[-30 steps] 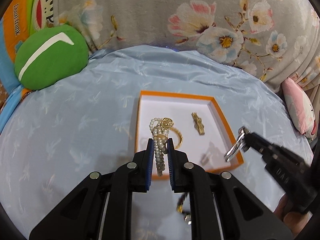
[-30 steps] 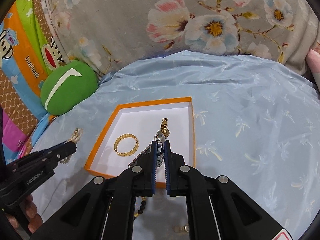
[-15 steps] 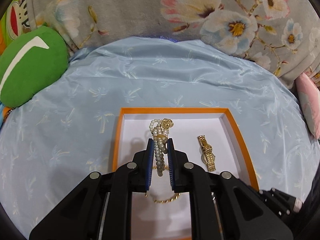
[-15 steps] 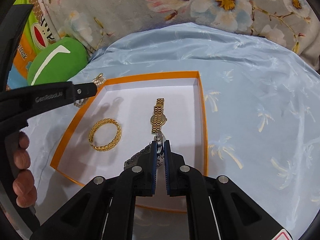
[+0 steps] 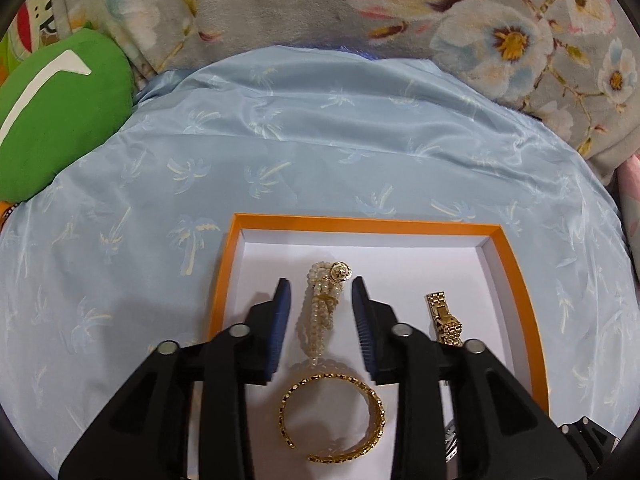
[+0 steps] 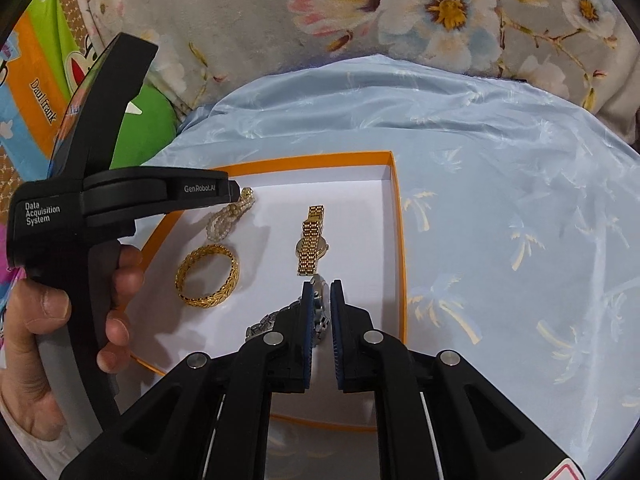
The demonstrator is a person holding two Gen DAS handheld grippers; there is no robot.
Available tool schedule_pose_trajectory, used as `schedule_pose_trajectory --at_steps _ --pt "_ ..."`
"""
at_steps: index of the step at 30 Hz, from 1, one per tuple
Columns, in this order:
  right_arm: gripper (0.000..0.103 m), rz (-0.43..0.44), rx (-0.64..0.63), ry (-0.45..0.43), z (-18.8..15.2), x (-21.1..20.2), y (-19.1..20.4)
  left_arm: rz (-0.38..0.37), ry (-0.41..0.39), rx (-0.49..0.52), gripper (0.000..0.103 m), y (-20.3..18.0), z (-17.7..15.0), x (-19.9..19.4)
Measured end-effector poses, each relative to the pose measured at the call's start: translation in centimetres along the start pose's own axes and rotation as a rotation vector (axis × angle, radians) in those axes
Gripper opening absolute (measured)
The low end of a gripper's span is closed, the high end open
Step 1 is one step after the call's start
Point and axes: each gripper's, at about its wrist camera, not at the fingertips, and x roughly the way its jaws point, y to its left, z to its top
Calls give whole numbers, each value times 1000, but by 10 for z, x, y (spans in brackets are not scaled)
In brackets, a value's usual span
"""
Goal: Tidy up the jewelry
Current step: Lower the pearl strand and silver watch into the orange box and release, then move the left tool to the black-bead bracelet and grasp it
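An orange-rimmed white box [image 5: 520,280] [image 6: 396,208] lies on the blue cloth. My left gripper [image 5: 318,286] is open over it, and a pearl bracelet [image 5: 324,308] [image 6: 230,216] lies in the box between its fingers. A gold bangle [image 5: 332,416] [image 6: 208,276] and a gold watch [image 5: 442,318] [image 6: 312,240] also lie in the box. My right gripper [image 6: 320,286] is shut on a silver watch [image 6: 260,326] low over the box's near right part. The left gripper's body [image 6: 160,196] shows in the right wrist view.
A green cushion [image 5: 52,116] sits at the far left edge of the blue cloth [image 5: 320,140]. A floral blanket [image 5: 360,8] rises behind. A pink cushion [image 5: 632,184] is at the right edge.
My left gripper has opened and let the pearl bracelet drop into the box. My right gripper has moved lower over the box, still holding the silver watch.
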Motion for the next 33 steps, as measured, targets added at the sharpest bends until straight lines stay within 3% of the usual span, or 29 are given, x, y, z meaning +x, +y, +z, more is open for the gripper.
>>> schedule_pose_trajectory --at_steps 6,11,15,24,27,33 --pt "10 9 19 -40 1 -26 -3 -20 -59 -50 33 20 -10 -39" --pt "11 10 15 -64 -16 -66 -1 -21 -68 -70 33 38 -42 -81" --pt "21 4 14 -74 -43 -100 -1 -12 -66 -56 34 44 -82 -111" --pt "23 -29 32 -22 -125 -151 -2 -25 -47 -36 37 34 -179 -162" --pt "23 -21 47 8 -148 -157 -4 -56 -25 -36 44 25 -203 -171" --pt "26 -11 66 45 -174 -160 -3 -69 -22 -30 45 9 -232 -177"
